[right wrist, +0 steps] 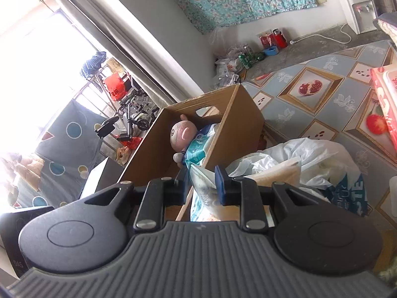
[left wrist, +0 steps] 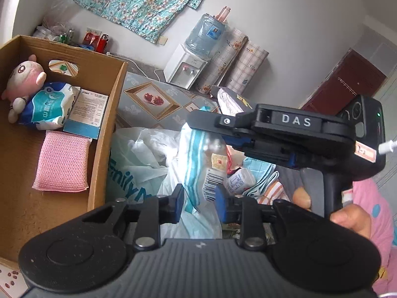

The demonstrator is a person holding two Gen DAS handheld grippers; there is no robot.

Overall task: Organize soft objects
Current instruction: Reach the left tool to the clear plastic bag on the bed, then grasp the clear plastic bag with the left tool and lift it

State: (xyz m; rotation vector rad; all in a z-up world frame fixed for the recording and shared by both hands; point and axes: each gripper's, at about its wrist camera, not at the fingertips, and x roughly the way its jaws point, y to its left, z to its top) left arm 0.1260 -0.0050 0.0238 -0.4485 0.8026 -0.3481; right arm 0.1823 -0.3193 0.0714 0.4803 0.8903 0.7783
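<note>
A cardboard box [left wrist: 104, 149] stands at the left. It holds a pink plush toy [left wrist: 22, 77], a blue-and-white tissue pack [left wrist: 47, 106], a small carton [left wrist: 86, 111] and a pink knitted pad [left wrist: 62, 161]. My left gripper [left wrist: 199, 203] hangs open just right of the box, over a white plastic bag [left wrist: 139, 154], with nothing pressed between its pads. My right gripper [right wrist: 202, 186] is shut on a clear soft packet [right wrist: 203, 193] with teal stripes, near the box's front corner [right wrist: 245, 116]. In the left wrist view that packet [left wrist: 211, 171] hangs below the right gripper's black body [left wrist: 295, 129].
The box and bag rest on a patterned bed cover [right wrist: 310, 92]. Folded cloths and a small bottle [left wrist: 240, 178] lie beside the bag. A red carton [right wrist: 387, 99] sits at the right. A water dispenser [left wrist: 186, 67] stands by the far wall. A person's hand [left wrist: 352, 218] grips the right handle.
</note>
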